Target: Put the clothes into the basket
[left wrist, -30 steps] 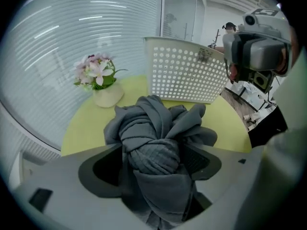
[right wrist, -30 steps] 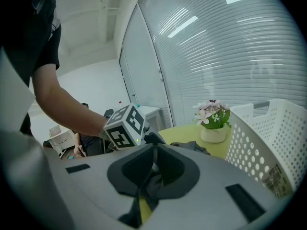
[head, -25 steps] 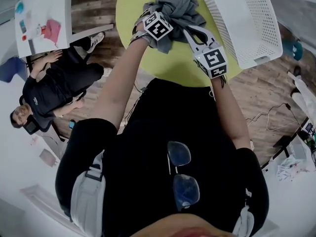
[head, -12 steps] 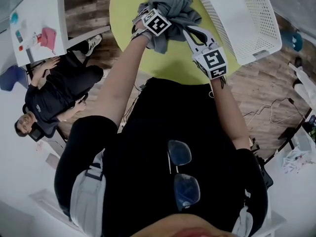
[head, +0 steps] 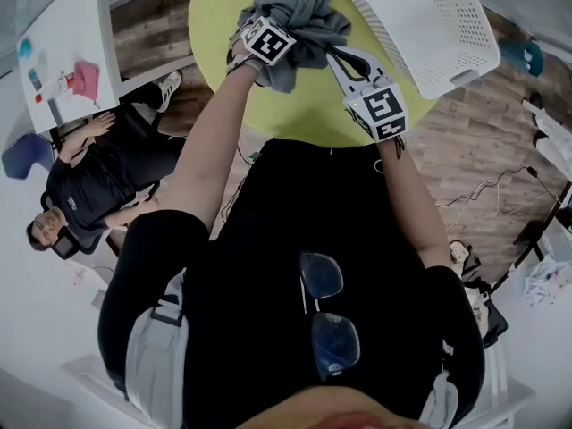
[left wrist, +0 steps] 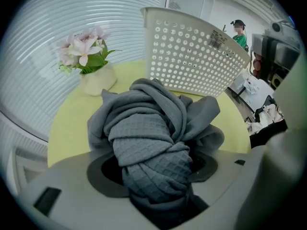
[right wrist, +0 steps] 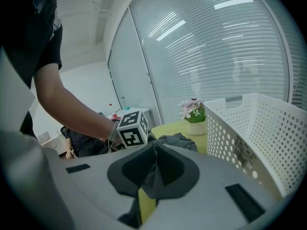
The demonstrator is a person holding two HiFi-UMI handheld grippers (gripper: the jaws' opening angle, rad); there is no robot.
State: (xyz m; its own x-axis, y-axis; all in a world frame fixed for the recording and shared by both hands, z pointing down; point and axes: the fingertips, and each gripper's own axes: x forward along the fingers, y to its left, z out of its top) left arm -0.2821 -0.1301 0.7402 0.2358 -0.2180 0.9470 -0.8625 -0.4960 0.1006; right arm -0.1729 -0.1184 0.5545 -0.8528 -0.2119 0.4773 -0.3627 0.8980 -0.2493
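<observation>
A crumpled grey waffle-knit garment (head: pixel 302 9) lies on the round yellow-green table (head: pixel 299 110), just left of the white perforated basket (head: pixel 427 21). My left gripper (head: pixel 282 23) is pushed into the bundle from the near left. Its jaws are closing, and the grey cloth (left wrist: pixel 151 152) fills the gap between them and bulges over both. My right gripper (head: pixel 329 54) reaches in from the near right and is shut on a fold of the same cloth (right wrist: pixel 153 169). The basket (left wrist: pixel 192 56) stands tilted behind the bundle, with no clothes visible in it.
A small white pot of pink flowers (left wrist: pixel 93 63) stands on the table's far side beside the basket (right wrist: pixel 259 128). A person in black (head: pixel 98 177) sits on the floor to the left, by a white table (head: pixel 63 43). Cables lie on the wooden floor at right.
Both grippers and the grey bundle have shifted up and left in the head view. The left gripper now sits deeper in the cloth.
</observation>
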